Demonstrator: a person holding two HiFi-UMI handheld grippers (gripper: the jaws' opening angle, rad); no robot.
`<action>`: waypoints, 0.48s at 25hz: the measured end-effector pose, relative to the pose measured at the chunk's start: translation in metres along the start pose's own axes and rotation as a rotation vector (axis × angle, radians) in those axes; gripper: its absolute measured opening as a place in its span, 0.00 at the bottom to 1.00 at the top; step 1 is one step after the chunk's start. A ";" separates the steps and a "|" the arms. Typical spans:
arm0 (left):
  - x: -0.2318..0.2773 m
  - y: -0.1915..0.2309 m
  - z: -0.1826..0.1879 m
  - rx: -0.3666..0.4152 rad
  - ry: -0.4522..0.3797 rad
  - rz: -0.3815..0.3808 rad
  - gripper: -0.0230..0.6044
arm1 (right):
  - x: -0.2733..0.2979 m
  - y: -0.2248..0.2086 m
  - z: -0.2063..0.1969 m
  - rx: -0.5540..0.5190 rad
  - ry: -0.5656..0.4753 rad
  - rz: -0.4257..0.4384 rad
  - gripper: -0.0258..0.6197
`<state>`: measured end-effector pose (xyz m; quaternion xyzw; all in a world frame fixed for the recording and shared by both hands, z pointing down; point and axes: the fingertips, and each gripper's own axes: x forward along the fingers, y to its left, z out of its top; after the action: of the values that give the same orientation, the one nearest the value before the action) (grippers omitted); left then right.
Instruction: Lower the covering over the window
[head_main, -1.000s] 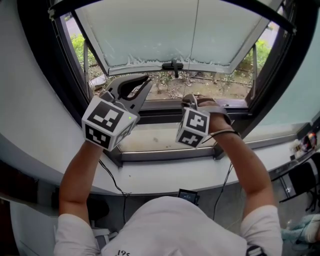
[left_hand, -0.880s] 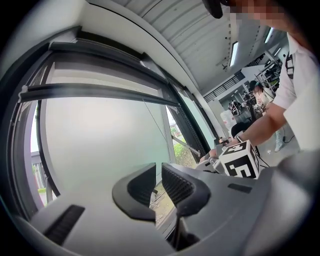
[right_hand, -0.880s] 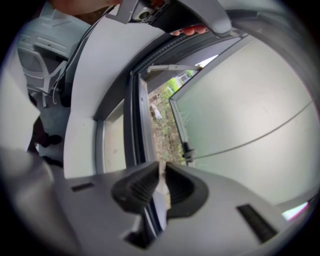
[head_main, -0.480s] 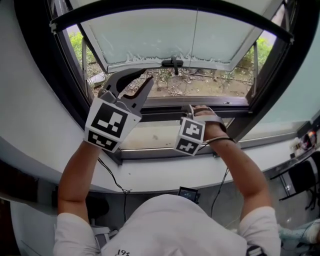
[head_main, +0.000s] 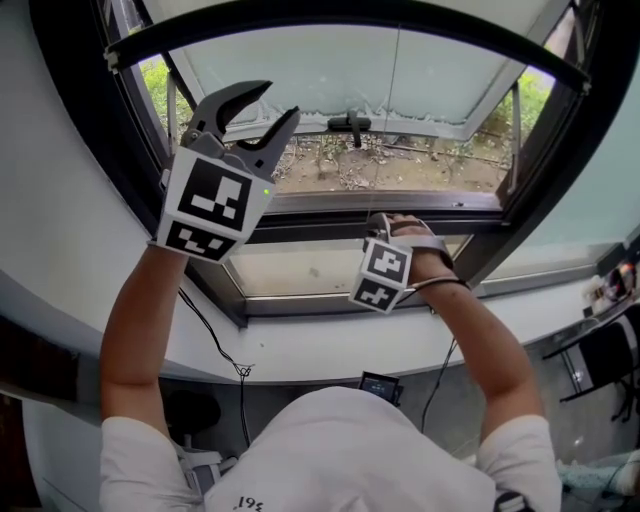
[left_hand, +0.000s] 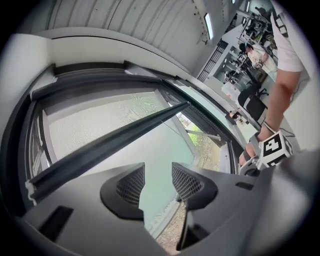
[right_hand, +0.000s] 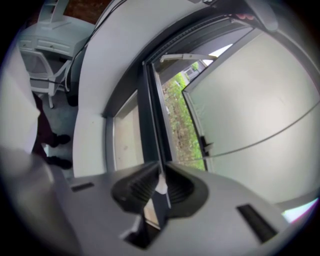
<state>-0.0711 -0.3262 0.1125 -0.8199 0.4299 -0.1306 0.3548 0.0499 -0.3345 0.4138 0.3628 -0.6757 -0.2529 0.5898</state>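
1. Covering: the covering's dark bottom bar (head_main: 350, 15) spans the top of the window opening. In the left gripper view the bar (left_hand: 110, 145) crosses diagonally, with the fine mesh fabric (left_hand: 100, 120) above it. Below the bar the opening is uncovered.

2. Window: the glass sash (head_main: 330, 70) is swung outward, and its black handle (head_main: 347, 125) sits at the middle of its lower edge. Ground and plants show beyond it.

3. Left claw (head_main: 272, 105): raised at the left side of the opening, below the bottom bar and apart from it. The jaws stand apart. The left gripper view shows the left claw (left_hand: 157, 175) with nothing between the jaws, only glass behind them.

4. Right claw (head_main: 385, 222): held low, just above the lower window frame (head_main: 300, 205), near its middle. A thin pull cord (head_main: 393, 130) runs from the top of the opening down to it. In the right gripper view the right claw (right_hand: 159, 182) has its jaws pressed together on a thin white section of this cord.
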 end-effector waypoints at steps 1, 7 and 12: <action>0.001 0.006 0.002 0.036 0.006 0.019 0.31 | 0.001 0.003 -0.001 -0.001 0.003 0.006 0.12; 0.017 0.024 0.005 0.256 0.077 0.070 0.35 | 0.013 0.031 -0.010 -0.049 0.049 0.044 0.12; 0.034 0.021 -0.006 0.372 0.135 0.057 0.39 | 0.021 0.051 -0.012 -0.051 0.058 0.073 0.12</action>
<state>-0.0670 -0.3640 0.0986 -0.7170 0.4444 -0.2525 0.4740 0.0511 -0.3186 0.4678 0.3300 -0.6643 -0.2377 0.6271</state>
